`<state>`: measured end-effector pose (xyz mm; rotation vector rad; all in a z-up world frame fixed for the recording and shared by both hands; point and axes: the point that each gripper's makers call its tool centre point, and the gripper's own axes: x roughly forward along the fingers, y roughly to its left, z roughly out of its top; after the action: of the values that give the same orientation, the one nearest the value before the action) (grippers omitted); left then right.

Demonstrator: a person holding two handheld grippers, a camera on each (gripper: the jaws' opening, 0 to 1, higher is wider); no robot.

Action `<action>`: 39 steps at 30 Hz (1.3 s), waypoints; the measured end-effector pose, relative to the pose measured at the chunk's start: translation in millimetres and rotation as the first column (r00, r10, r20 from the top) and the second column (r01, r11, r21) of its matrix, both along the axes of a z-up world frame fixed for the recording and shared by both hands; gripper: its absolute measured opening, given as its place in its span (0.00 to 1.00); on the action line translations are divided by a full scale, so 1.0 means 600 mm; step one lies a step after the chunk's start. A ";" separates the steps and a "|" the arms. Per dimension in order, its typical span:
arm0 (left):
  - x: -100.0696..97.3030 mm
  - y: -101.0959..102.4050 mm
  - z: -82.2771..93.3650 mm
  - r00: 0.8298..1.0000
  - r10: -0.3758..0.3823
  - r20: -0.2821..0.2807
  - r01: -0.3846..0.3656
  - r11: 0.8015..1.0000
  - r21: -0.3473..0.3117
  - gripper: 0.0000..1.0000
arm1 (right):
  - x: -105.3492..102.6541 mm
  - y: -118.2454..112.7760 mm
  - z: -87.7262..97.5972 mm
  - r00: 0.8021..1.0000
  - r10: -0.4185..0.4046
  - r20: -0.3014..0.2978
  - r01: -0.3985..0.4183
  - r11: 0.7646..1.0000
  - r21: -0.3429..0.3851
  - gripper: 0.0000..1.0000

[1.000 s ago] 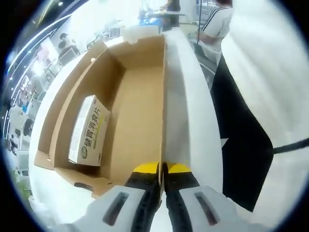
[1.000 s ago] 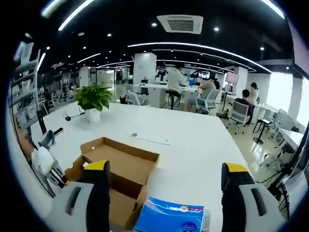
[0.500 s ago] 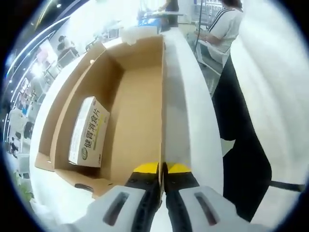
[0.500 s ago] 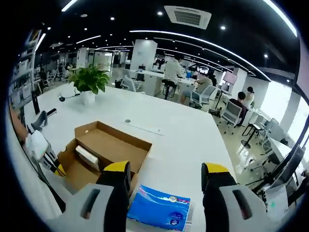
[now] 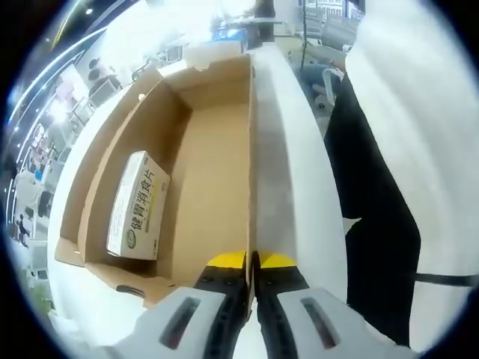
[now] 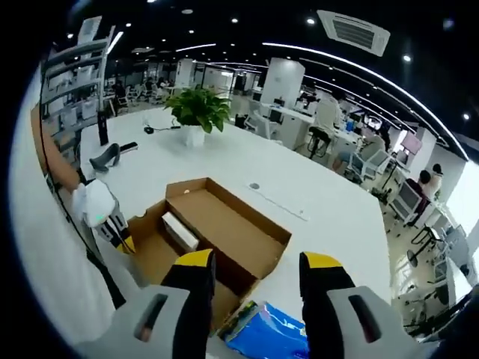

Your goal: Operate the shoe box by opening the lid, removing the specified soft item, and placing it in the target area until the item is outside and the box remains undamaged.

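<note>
Now my right view has swung in over the white desk (image 6: 299,187), so the open shoe box (image 6: 224,239) sits closer and more central than a second ago, and my right tool (image 6: 254,273) has narrowed from wide to a moderate gap, holding nothing. I read that as lining up for a reach. The box has not moved; its lid is already open. The blue soft pack (image 6: 273,336), which I take for the soft item, lies on the desk at 6 o'clock, just outside the box. A small carton (image 5: 138,206) rests inside, at 9 o'clock in my left view. My left tool (image 5: 251,262) stays pressed together on the box's upright wall, steadying it.
</note>
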<state>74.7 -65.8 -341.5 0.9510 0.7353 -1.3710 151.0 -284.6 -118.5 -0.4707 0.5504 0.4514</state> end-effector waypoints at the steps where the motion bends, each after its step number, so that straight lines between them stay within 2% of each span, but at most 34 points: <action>1: 0.001 0.000 0.001 1.000 0.004 0.000 -0.004 1.000 -0.002 0.02 | 0.001 0.013 -0.005 0.998 0.056 -0.012 -0.056 0.998 -0.028 0.46; 4: 0.001 0.000 0.002 1.000 -0.002 0.008 0.002 1.000 -0.006 0.02 | 0.013 0.044 -0.005 0.984 0.176 0.002 -0.175 0.983 -0.054 0.45; 9: 0.003 -0.001 0.003 1.000 0.023 -0.001 -0.023 1.000 -0.003 0.02 | 0.025 0.061 0.003 0.983 0.184 -0.017 -0.185 0.982 -0.036 0.47; 10: 0.003 -0.001 0.003 1.000 0.027 -0.008 -0.027 1.000 0.000 0.02 | 0.024 0.076 0.006 0.975 0.219 -0.026 -0.219 0.976 0.006 0.46; 13: 0.004 0.000 0.002 0.999 0.028 -0.032 -0.027 1.000 0.015 0.02 | 0.041 0.084 0.016 0.970 0.243 -0.024 -0.243 0.970 0.021 0.46; 15: 0.003 0.000 0.003 0.998 0.033 -0.053 -0.032 0.999 0.022 0.02 | 0.043 0.101 0.015 0.956 0.288 -0.057 -0.287 0.957 0.037 0.47; 16: 0.002 0.001 0.001 0.998 0.023 -0.050 -0.022 1.000 0.021 0.02 | 0.044 0.105 0.011 0.952 0.297 -0.073 -0.296 0.955 0.023 0.48; 18: 0.001 0.002 0.002 0.999 0.011 -0.033 -0.011 1.000 0.012 0.02 | 0.038 0.120 -0.004 0.929 0.352 -0.115 -0.355 0.935 -0.011 0.49; 22: 0.003 0.002 0.001 1.000 0.019 -0.012 -0.019 1.000 0.008 0.02 | 0.037 0.150 -0.028 0.912 0.388 -0.135 -0.395 0.918 -0.035 0.42; 24: 0.004 0.001 0.002 1.000 0.024 -0.016 -0.024 1.000 0.008 0.02 | 0.027 0.175 -0.038 0.884 0.441 -0.155 -0.444 0.896 0.018 0.38; 25: 0.003 0.002 0.002 1.000 0.022 -0.016 -0.022 1.000 0.009 0.02 | 0.020 0.185 -0.048 0.875 0.449 -0.183 -0.447 0.893 0.051 0.38; 27: 0.002 0.001 0.001 1.000 0.003 -0.002 -0.003 1.000 0.011 0.02 | 0.024 0.188 -0.055 0.876 0.445 -0.185 -0.448 0.894 0.028 0.39; 28: 0.003 0.001 0.002 1.000 0.008 -0.004 -0.008 1.000 0.009 0.02 | 0.022 0.191 -0.062 0.864 0.468 -0.184 -0.477 0.879 -0.002 0.39; 31: 0.002 0.000 0.001 1.000 0.015 -0.013 -0.015 1.000 0.016 0.02 | 0.035 0.193 -0.083 0.874 0.454 -0.176 -0.466 0.884 -0.036 0.36; 32: 0.002 0.000 0.001 1.000 0.016 -0.013 -0.016 1.000 0.015 0.02 | 0.036 0.193 -0.086 0.874 0.453 -0.175 -0.466 0.884 -0.038 0.35; 34: 0.001 0.000 0.001 1.000 0.014 -0.006 -0.013 1.000 0.014 0.02 | 0.042 0.196 -0.114 0.866 0.472 -0.167 -0.487 0.871 -0.064 0.29; 36: -0.001 0.001 -0.001 1.000 0.006 0.009 -0.006 1.000 0.014 0.02 | 0.030 0.200 -0.141 0.849 0.472 -0.236 -0.492 0.870 -0.032 0.28; 38: 0.001 0.000 0.001 1.000 0.008 0.008 -0.009 1.000 0.013 0.02 | 0.040 0.212 -0.140 0.861 0.473 -0.187 -0.485 0.874 -0.023 0.28; 39: 0.001 0.000 0.001 1.000 0.012 0.005 -0.012 1.000 0.013 0.02 | 0.039 0.216 -0.141 0.862 0.469 -0.193 -0.480 0.877 -0.012 0.29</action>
<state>75.3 -65.6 -340.8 0.9584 0.7462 -1.3547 174.4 -155.3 -203.1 -0.6302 0.6278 0.9643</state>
